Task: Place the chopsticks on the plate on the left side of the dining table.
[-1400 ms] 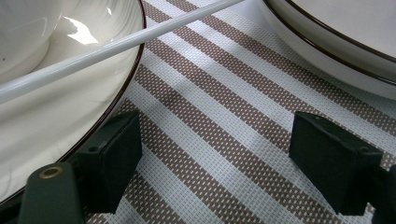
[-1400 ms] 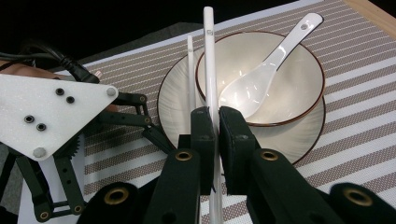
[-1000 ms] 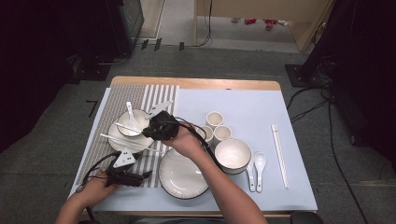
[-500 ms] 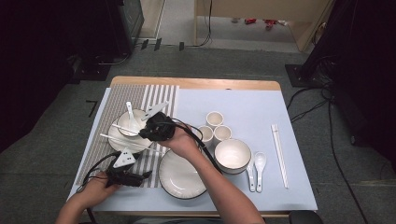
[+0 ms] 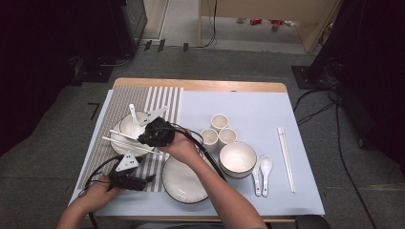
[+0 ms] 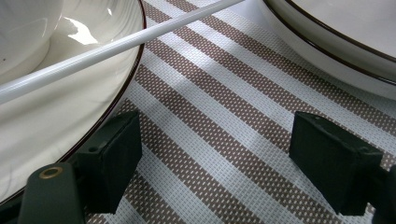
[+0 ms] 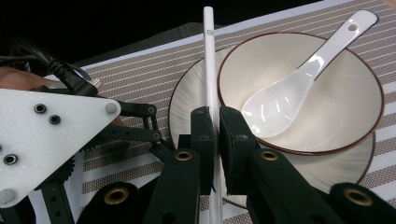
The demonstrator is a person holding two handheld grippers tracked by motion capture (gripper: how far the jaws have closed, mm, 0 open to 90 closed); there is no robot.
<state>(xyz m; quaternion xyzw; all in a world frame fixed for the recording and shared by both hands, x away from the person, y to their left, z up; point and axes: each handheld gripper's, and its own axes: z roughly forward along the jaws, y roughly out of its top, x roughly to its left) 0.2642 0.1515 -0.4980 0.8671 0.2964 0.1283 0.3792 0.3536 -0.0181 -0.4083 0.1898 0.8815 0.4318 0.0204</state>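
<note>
Right gripper (image 7: pixel 214 126) clamped on a white chopstick (image 7: pixel 208 56), jaws pinched almost fully together around the shaft. Held over the small plate (image 7: pixel 187 100) on the striped mat (image 5: pixel 165 98), at about 9 o'clock of the bench (image 5: pixel 248 102) in the high view. Chopstick running just beside the bowl (image 7: pixel 345 107) that sits on that plate, passing its rim at 9 o'clock in the right gripper view; whether touching the rim, cannot tell. Spoon (image 7: pixel 299 77) lying inside the bowl, handle out toward 1 o'clock.

A second chopstick (image 6: pixel 116 44) lying across the same plate's rim, seen from the left gripper view, nothing gripping it.

Left gripper (image 5: pixel 128 179) parked low on the mat at 7 o'clock of the bench, jaws spread wide with bare mat between them, holding nothing. Large plate (image 5: pixel 184 179) just beside it at 3 o'clock.

Further off toward 3 o'clock: three cups (image 5: pixel 218 121), another bowl (image 5: pixel 237 159), two more spoons (image 5: pixel 265 167), another chopstick pair (image 5: pixel 285 157).

Probably mid-way through handling the chopsticks at this place setting: one gripped, one loose. Next move likely to call for carrying the held stick level to its resting spot, easing it down before opening, and avoiding a knock against bowl or spoon handle.
</note>
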